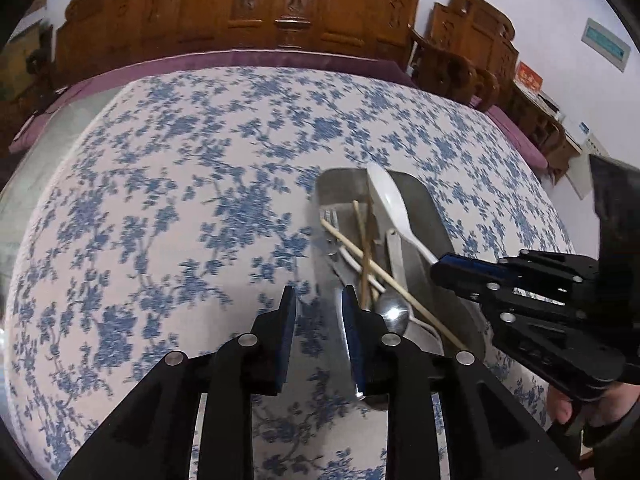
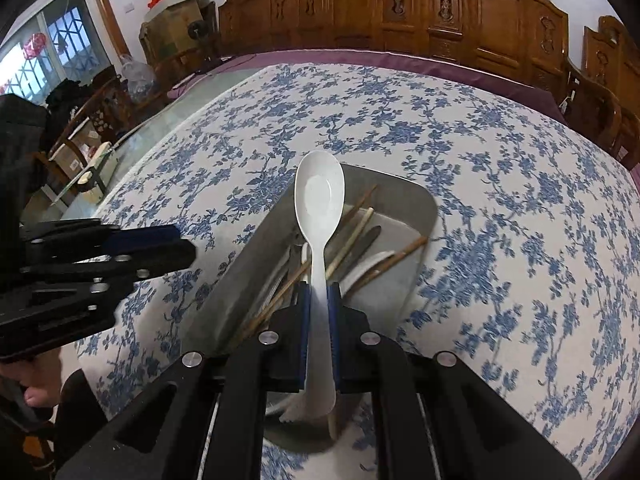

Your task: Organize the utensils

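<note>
A metal tray (image 1: 430, 216) (image 2: 404, 196) on the floral tablecloth holds wooden chopsticks (image 1: 372, 266) (image 2: 384, 266), a fork (image 1: 330, 216), a metal spoon (image 1: 394, 312) and other cutlery. My right gripper (image 2: 319, 292) is shut on the handle of a white plastic spoon (image 2: 319, 200) and holds it above the tray, bowl pointing away. The spoon (image 1: 386, 200) and the right gripper (image 1: 444, 268) also show in the left wrist view. My left gripper (image 1: 318, 300) is open and empty at the tray's near left corner; it shows at the left of the right wrist view (image 2: 176, 246).
The blue floral tablecloth (image 1: 180, 208) covers the table around the tray. Carved wooden chairs (image 1: 256, 4) stand along the far edge. Cardboard boxes (image 2: 172, 20) and clutter lie at the far left near a window.
</note>
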Demonstrator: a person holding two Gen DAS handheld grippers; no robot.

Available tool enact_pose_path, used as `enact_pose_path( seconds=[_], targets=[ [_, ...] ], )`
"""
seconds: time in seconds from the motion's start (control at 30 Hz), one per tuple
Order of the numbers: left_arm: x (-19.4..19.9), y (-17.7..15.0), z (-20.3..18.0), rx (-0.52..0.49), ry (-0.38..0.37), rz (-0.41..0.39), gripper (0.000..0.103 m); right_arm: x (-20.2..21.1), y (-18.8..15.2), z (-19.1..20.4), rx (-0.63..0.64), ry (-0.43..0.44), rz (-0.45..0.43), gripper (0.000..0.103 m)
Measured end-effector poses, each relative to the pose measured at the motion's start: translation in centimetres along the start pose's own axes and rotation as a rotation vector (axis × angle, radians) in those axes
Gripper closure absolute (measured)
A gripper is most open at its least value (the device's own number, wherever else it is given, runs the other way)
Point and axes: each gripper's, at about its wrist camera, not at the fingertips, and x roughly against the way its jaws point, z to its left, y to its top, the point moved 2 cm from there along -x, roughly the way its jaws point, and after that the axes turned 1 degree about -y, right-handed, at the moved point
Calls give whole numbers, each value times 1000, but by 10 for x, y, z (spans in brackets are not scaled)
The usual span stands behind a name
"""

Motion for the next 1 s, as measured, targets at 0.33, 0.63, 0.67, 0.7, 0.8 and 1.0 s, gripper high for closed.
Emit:
enact_pose_path(
  seconds=[0.33,0.63,0.67,0.7,0.8,1.0],
  targets=[
    [32,-2,10,3,47,-81,78,-22,6,0,-37,-31,18,92],
    [63,-10,3,6,57,-135,68,-7,0,4,-44,-23,-40,81],
    [67,-12,2,7,58,-142,64,-3,-1,5,-42,-25,-49,80],
    [70,-13,0,6,59,-147,62,1,-2,5,-41,-28,-57,79],
    [82,-18,-6,-8,71,-167,57,21,-8,6,-52,-19,-98,74],
    [103,-28,-16,-7,67,-195,49,61,-16,6,-58,8,-169,74]
  ],
)
